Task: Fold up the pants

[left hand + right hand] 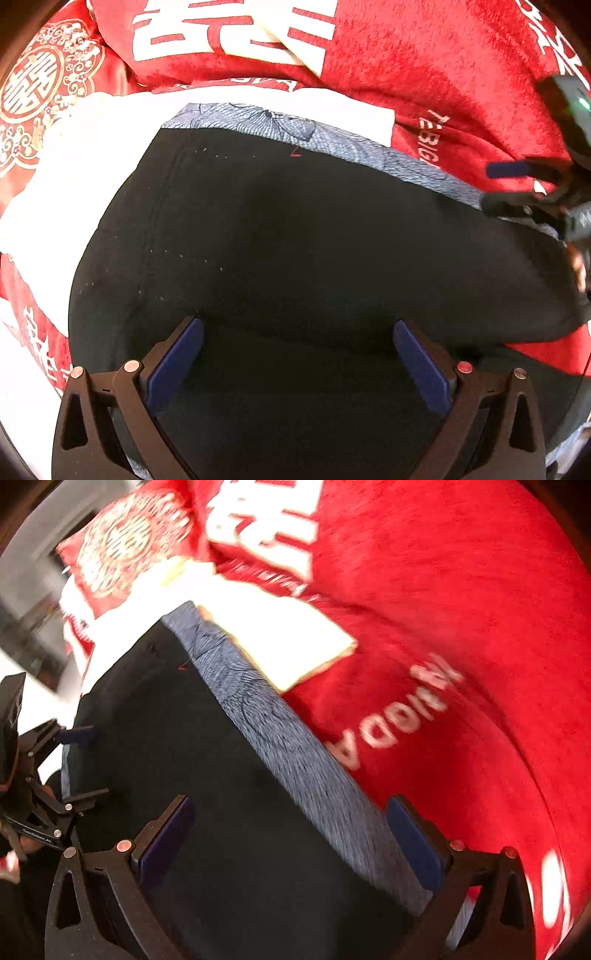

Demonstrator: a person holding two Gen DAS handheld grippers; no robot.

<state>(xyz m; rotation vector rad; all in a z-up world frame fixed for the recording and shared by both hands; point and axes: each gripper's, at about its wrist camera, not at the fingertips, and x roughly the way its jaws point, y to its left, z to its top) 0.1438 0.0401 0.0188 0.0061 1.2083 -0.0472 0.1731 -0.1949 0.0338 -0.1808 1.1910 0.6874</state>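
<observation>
Black pants [280,236] lie flat on a red blanket, with a blue-grey patterned fabric band [332,140] showing along their far edge. My left gripper [298,347] is open, its blue pads spread wide just above the black cloth. My right gripper [290,830] is open too, over the pants [177,746] and the patterned band [288,746]. The right gripper also shows at the right edge of the left wrist view [517,188]; the left gripper shows at the left edge of the right wrist view [79,764]. The right wrist view is blurred.
A red plush blanket [424,66] with white lettering covers the surface. A white folded cloth [74,177] lies under the pants' far left side. A red and gold embroidered cushion [40,96] sits at the far left.
</observation>
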